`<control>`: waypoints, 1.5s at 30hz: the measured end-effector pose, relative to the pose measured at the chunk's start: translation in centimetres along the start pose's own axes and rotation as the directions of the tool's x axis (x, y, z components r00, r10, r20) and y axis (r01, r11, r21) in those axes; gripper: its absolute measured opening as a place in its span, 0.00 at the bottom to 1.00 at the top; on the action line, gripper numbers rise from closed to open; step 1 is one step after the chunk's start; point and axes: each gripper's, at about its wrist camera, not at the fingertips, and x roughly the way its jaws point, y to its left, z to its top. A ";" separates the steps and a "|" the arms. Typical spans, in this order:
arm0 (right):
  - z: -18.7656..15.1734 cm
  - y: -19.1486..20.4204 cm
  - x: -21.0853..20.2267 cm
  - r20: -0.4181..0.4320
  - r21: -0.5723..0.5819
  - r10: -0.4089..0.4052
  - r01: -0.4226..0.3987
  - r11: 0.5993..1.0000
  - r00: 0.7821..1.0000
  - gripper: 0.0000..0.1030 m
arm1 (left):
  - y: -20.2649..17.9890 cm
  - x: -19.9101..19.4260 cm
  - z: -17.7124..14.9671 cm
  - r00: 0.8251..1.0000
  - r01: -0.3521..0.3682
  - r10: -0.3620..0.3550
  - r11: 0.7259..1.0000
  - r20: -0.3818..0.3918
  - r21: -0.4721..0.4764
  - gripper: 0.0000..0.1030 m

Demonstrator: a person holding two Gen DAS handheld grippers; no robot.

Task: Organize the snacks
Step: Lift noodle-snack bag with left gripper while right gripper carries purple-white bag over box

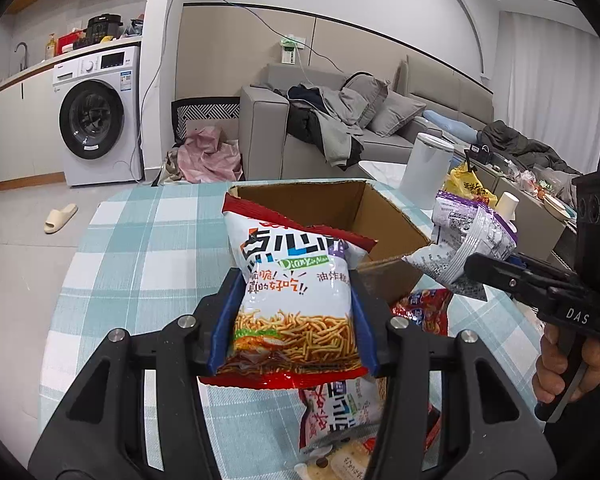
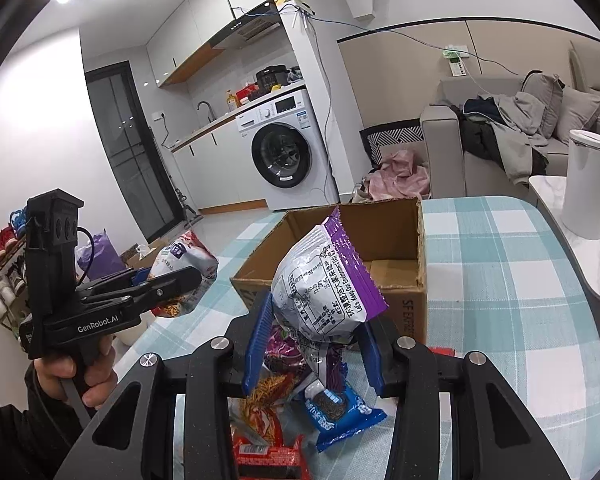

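Observation:
My left gripper (image 1: 294, 312) is shut on a white-and-red noodle snack bag (image 1: 296, 300), held upright just before the open cardboard box (image 1: 384, 220). My right gripper (image 2: 314, 340) is shut on a silver-and-purple snack bag (image 2: 320, 284), held above the table next to the box (image 2: 414, 240). In the left wrist view the right gripper (image 1: 480, 268) and its bag (image 1: 464, 236) are at the box's right side. In the right wrist view the left gripper (image 2: 180, 278) and its bag (image 2: 184, 256) are left of the box. The box looks empty inside.
Loose snacks lie on the checked tablecloth (image 1: 148, 240) under the grippers: a blue packet (image 2: 340, 408), red packets (image 2: 268, 456), another noodle bag (image 1: 336, 412). A white canister (image 1: 424, 168) and a paper cup (image 1: 506, 202) stand on a side table to the right.

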 end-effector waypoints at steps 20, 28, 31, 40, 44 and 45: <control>3.2 -0.8 0.8 0.025 0.016 -0.006 0.006 1.000 1.000 0.40 | -0.8 3.8 3.6 0.999 -0.040 0.040 0.999 0.007 0.010 0.46; 4.0 -1.1 2.3 0.005 0.023 -0.014 0.014 1.000 1.000 0.40 | -1.2 6.1 4.3 0.999 -0.048 0.048 0.999 -0.003 0.021 0.46; 4.3 -1.5 3.1 -0.006 0.033 -0.019 0.019 0.999 1.000 0.40 | -1.4 7.1 4.4 0.999 -0.047 0.047 0.999 -0.010 0.020 0.46; 4.4 -2.4 5.3 -0.045 0.050 -0.025 0.027 0.998 0.999 0.40 | -1.8 10.1 4.4 0.999 -0.040 0.041 0.999 -0.032 0.025 0.46; 4.2 -3.0 6.2 -0.061 0.060 -0.026 0.030 0.998 0.998 0.40 | -1.8 11.3 4.2 0.998 -0.036 0.037 0.999 -0.043 0.028 0.46; 4.1 -3.2 6.3 -0.062 0.064 -0.025 0.029 0.998 0.998 0.40 | -1.9 11.6 4.2 0.998 -0.034 0.036 0.999 -0.045 0.029 0.46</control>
